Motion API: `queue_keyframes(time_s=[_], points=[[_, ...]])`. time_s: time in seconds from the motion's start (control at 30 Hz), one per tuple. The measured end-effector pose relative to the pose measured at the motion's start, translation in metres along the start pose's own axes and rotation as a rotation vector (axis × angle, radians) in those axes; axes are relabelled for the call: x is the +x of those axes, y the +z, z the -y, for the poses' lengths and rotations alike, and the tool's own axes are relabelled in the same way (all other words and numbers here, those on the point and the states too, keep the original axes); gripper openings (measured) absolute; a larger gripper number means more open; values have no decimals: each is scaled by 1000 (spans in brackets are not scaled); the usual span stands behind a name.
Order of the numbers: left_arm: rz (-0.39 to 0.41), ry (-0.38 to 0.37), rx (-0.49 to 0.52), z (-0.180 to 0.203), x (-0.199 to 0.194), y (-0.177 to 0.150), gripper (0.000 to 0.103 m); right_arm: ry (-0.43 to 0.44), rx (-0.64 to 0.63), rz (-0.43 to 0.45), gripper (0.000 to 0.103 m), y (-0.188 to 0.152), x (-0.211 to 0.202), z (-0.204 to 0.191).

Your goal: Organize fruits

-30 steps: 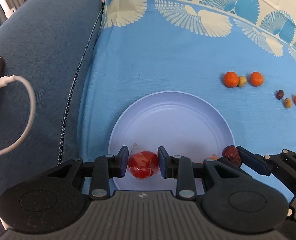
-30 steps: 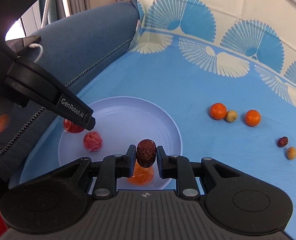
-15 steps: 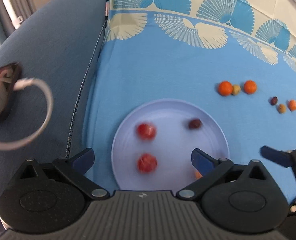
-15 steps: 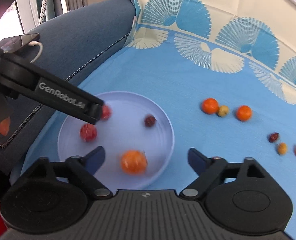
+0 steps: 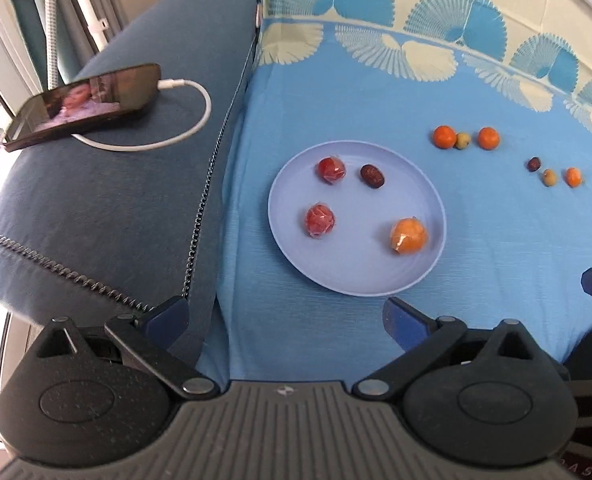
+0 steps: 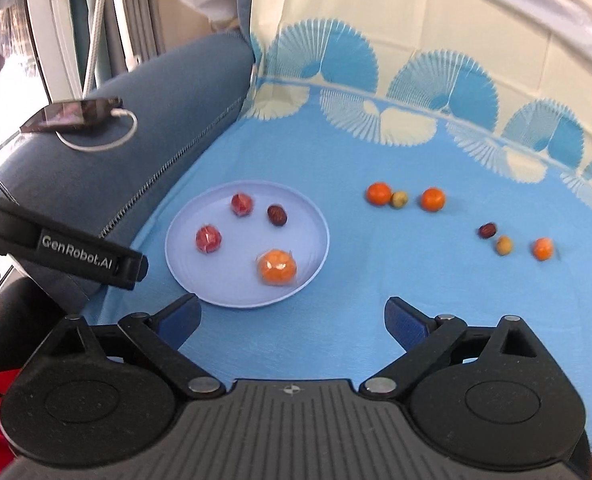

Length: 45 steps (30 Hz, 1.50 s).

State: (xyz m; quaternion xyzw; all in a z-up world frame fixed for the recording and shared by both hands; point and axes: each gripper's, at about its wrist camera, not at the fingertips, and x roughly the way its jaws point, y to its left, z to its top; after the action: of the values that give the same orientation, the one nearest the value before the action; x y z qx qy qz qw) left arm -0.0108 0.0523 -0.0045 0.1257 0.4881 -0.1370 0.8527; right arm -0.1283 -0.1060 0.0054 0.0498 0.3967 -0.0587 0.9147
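Fruit on the plate, both grippers empty

Left wrist view first: left gripper (image 5: 283,318) has its jaws spread as wide as they go, nothing between them, hanging over the blue cloth (image 5: 336,92) just short of the plate (image 5: 360,280). Plate holds four things: two wrapped red fruits (image 5: 331,169) (image 5: 319,219), a dark date (image 5: 372,176) and a wrapped orange one (image 5: 409,235). Off to the right on the cloth sit two oranges with a small greenish fruit (image 5: 462,140) between them, then a second little trio near the edge. A phone (image 5: 83,104) with a white cable (image 5: 191,120) lies on the blue cushion (image 5: 95,200).

Right wrist view: right gripper (image 6: 291,320) is empty too, jaws apart and opening a bit more, hovering just below the plate (image 6: 183,264). Same four pieces in it, well apart from each other. The left gripper's finger (image 6: 87,258) pokes in from the left, beside the plate rim. The loose date (image 6: 486,231), a yellowish fruit (image 6: 504,245) and a small orange (image 6: 542,249) lie on the cloth to the right.
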Motion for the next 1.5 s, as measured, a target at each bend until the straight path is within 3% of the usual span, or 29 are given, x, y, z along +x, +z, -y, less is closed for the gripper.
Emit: queue_keyframes(time_s=[0.37, 0.63, 1.5], points=[[79, 16, 32, 9, -49, -27, 103, -12, 7, 91, 102, -18, -45, -10], [99, 8, 44, 12, -62, -35, 103, -26, 21, 123, 102, -22, -58, -10], [41, 1, 27, 4, -42, -27, 103, -1, 1, 62, 102, -17, -36, -17]])
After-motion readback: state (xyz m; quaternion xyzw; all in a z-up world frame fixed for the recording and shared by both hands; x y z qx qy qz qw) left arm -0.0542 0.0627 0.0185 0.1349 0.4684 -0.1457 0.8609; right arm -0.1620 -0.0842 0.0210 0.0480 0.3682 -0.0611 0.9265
